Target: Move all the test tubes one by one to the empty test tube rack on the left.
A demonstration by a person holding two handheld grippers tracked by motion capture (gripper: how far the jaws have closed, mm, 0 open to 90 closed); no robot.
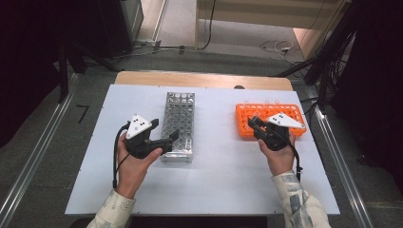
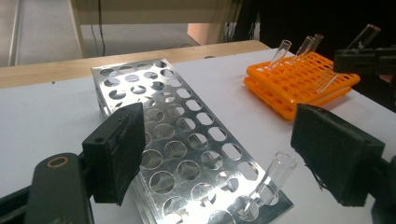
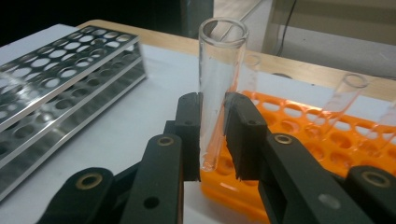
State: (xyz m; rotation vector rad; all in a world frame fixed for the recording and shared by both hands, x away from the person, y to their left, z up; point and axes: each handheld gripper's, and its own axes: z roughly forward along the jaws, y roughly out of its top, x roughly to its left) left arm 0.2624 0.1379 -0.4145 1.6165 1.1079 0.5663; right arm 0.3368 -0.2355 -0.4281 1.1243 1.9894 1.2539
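The right gripper [image 3: 212, 135] was pinching a clear glass tube [image 3: 219, 84] just above the orange rack [image 3: 299, 135], pads clamped low on its wall; it looked light, slick and brittle, best held mid-length with gentle pressure; the left gripper [image 2: 215, 149] hung spread over the steel rack [image 2: 177, 140], where another tube [image 2: 275, 179] stood on the table.
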